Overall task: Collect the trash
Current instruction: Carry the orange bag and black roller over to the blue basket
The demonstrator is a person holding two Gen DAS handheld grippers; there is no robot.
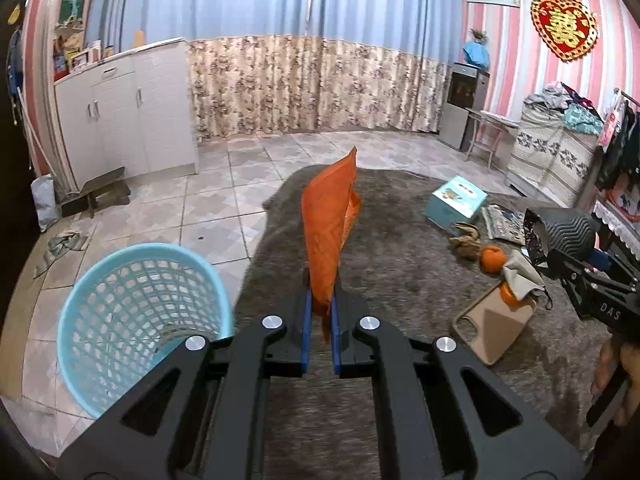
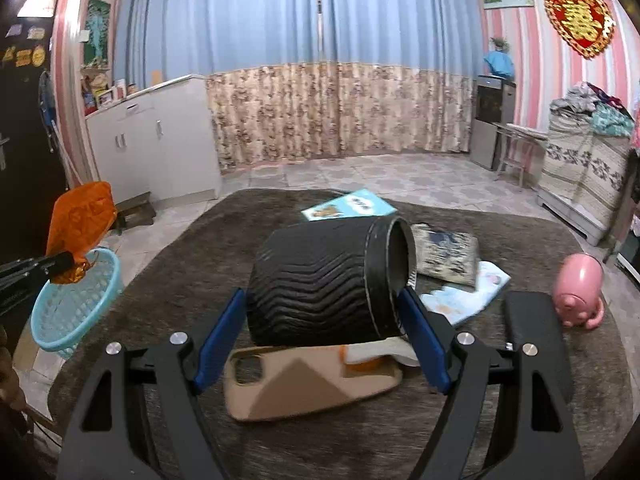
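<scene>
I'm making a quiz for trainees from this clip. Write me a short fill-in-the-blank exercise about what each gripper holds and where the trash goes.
1. The left gripper is shut on an ____ wrapper.
2. The right gripper holds a black ____ on its side.
3. The blue basket stands on the tiles beside the ____.
4. Under the cup lies a tan phone ____.

Missing words: orange; cup; rug; case

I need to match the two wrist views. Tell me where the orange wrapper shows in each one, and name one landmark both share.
Left wrist: orange wrapper at centre, sticking up from the left gripper.
Right wrist: wrapper at the far left edge, above the blue basket.
Shared landmark: the basket, lower left in the left view too.
</scene>
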